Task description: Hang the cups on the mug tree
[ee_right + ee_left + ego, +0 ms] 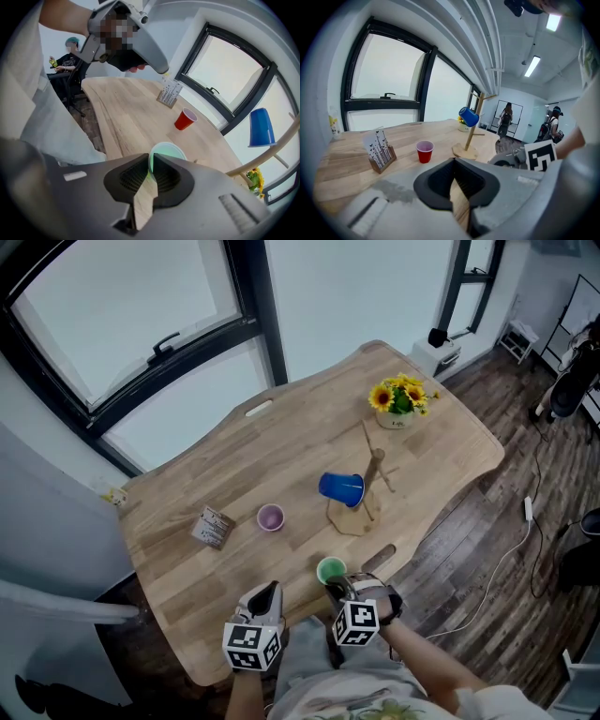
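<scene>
On the wavy-edged wooden counter (pixel 187 521), head view: the wooden mug tree (pixel 373 474) stands right of centre with a smooth blue cup (pixel 341 488) hung on a peg. A red cup (pixel 270 517) sits upright to its left, and a green cup (pixel 330 570) at the near edge.

Left gripper view: left hand-held gripper (pixel 453 161), ribbed black pads pressed together, nothing between.

Right gripper view: right hand-held gripper (pixel 151 164) pinching the green cup's thin round rim.

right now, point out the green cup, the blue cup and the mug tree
green cup (pixel 330 569), head view, inside of its open mouth
blue cup (pixel 341 489), head view, its side wall
mug tree (pixel 347 519), head view, its flat wooden base
</scene>
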Available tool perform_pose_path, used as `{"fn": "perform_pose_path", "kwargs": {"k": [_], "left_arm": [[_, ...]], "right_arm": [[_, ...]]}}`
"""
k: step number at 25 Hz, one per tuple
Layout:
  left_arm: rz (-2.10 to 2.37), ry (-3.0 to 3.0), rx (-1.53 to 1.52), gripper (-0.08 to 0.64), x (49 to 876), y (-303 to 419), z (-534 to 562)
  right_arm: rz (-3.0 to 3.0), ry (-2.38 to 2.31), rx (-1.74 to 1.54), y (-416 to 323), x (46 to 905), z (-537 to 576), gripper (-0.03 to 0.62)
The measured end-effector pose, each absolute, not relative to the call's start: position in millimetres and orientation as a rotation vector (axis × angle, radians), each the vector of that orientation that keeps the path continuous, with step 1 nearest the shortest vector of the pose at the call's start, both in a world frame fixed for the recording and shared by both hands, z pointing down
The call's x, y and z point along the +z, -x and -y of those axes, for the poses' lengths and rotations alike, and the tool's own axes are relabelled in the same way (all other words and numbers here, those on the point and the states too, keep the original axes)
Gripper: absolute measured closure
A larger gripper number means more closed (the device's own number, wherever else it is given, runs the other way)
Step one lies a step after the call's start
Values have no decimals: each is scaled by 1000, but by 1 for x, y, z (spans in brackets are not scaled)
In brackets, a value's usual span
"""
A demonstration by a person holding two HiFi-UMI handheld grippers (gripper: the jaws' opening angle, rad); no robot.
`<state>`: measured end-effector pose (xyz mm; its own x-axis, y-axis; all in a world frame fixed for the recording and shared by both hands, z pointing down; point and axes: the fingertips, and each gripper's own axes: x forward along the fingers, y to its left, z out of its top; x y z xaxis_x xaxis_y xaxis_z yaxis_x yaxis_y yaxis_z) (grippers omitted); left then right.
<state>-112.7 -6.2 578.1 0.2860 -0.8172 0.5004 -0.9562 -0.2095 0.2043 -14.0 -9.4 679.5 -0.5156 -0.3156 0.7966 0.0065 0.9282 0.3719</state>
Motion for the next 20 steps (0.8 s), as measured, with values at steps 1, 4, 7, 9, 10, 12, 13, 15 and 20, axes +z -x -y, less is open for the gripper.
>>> {"fn": "perform_pose_path", "kwargs": {"k": [1,4,7,9,10,12,13,15,20], "left_arm": [[1586,-2088,391,555,579,113,7],[1588,-2089,382,555,578,114,8],[1585,-2093,374,555,577,112,9],[1585,-2095,371,555,577,112,9],[1585,-2095,370,555,577,112,10],[1586,-2095,368,555,577,112,10],[1587,-2095,367,555,577,113,9],[1589,-2093,364,555,577,114,9],[1592,-2098,355,555,574,113,8]], "right_arm": [[2080,-223,-405,14,680,10,561],[2080,-228,-402,14,680,10,568],[2089,-235,-400,14,676,10,568],[2093,-240,-398,15,674,11,568],[2096,-243,-392,14,673,12,568],[2104,-250,-377,14,669,14,568],[2111,-254,-371,14,666,15,568],[2129,-268,-363,14,658,17,568],[2197,-327,-334,16,630,25,568]]}}
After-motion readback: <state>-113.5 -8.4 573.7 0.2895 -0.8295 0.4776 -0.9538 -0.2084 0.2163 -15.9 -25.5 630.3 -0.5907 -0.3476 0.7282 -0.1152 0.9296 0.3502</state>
